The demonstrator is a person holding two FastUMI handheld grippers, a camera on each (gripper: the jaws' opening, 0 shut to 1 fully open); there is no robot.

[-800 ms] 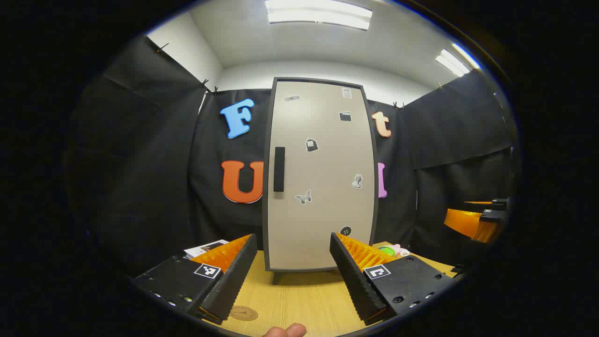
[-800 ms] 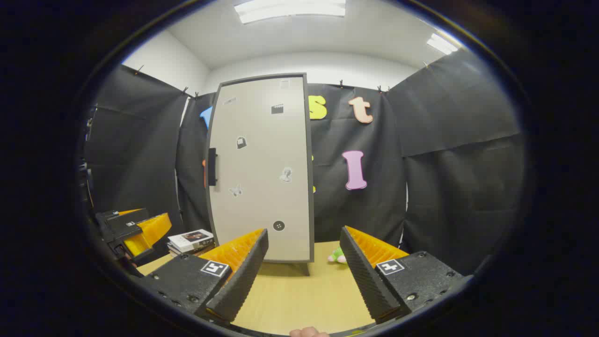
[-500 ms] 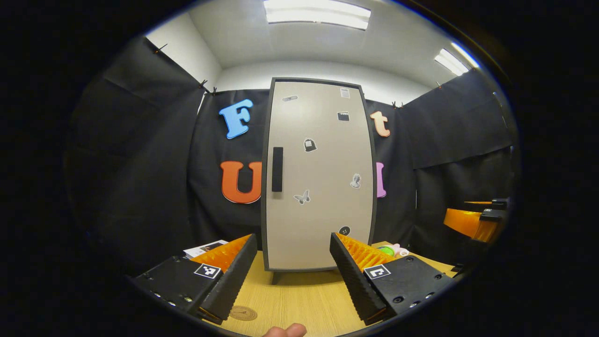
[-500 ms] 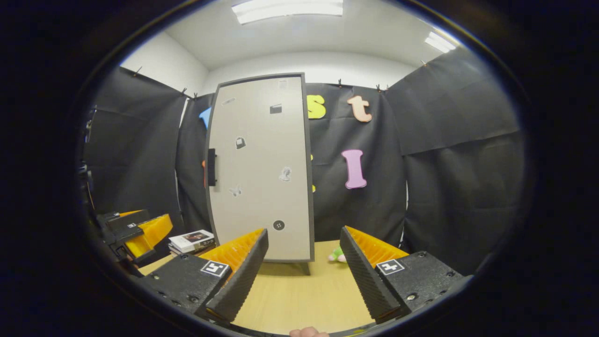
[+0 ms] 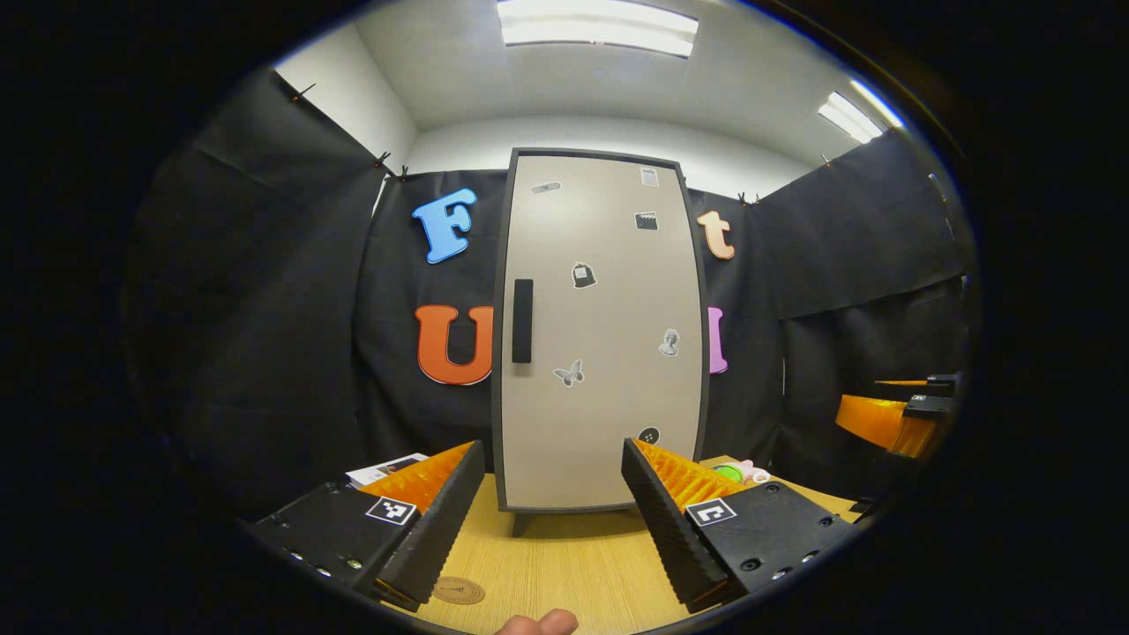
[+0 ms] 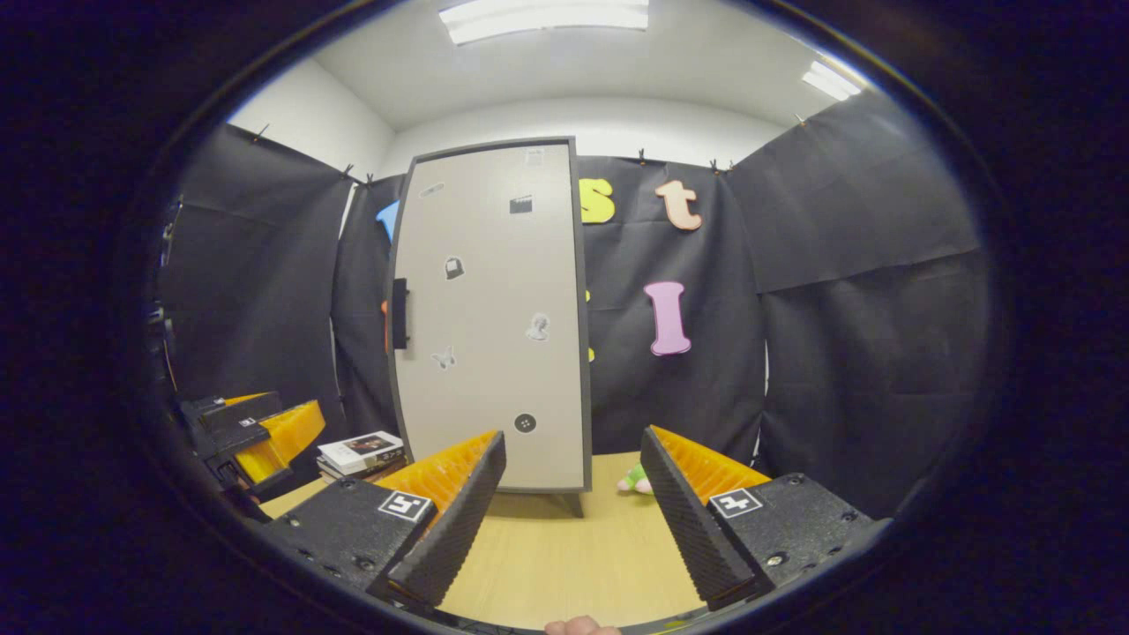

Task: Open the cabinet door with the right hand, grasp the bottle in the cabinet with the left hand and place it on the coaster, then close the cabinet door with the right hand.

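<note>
Door [image 6: 489,317] shut, opening not begun; right gripper [image 6: 569,507], jaws apart like left gripper [image 5: 551,511], probably needs handle [image 6: 400,314] at ten o'clock.

Wooden table [image 5: 564,564] — cabinet [image 5: 600,353], coaster [image 5: 458,590], books [image 6: 362,452], perhaps a toy [image 6: 635,481].

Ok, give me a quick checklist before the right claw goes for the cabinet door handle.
1. Cabinet door shut: ok, so opening comes first.
2. Handle unobstructed, on the door's left edge: ok.
3. Right claw open and empty: ok.
4. Left claw open and empty, ready for the bottle: ok.
5. Coaster bare on the table: ok.
6. Bottle inside the cabinet: cannot tell, door hides it.
</note>
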